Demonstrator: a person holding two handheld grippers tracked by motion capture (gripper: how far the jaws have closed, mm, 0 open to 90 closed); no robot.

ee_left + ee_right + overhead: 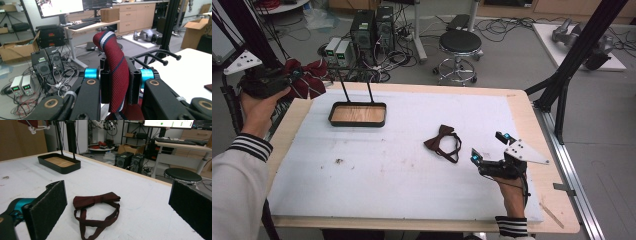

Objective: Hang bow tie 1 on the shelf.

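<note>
- Sleeves with striped cuffs enter the high view's bottom edge. At lower right the right gripper (489, 147) rests on the white table (412, 125) with jaws spread wide, just right of the brown bow tie (443, 142). At upper left the left gripper (287, 77) holds the red striped tie (309, 80) beside a black rack with a wood-floored tray (358, 114).
- Left gripper view: black padded jaws, closed, clamp the woven tie (113, 70), its navy and white stripes arching upward; rack prongs (162, 56) sit to the right. Hanging looks underway, not finished.
- Right gripper view: felt-faced pads (48, 207) stand apart and empty before the satin bow tie (96, 200), whose strap loops flat. It seems still to be handled.
</note>
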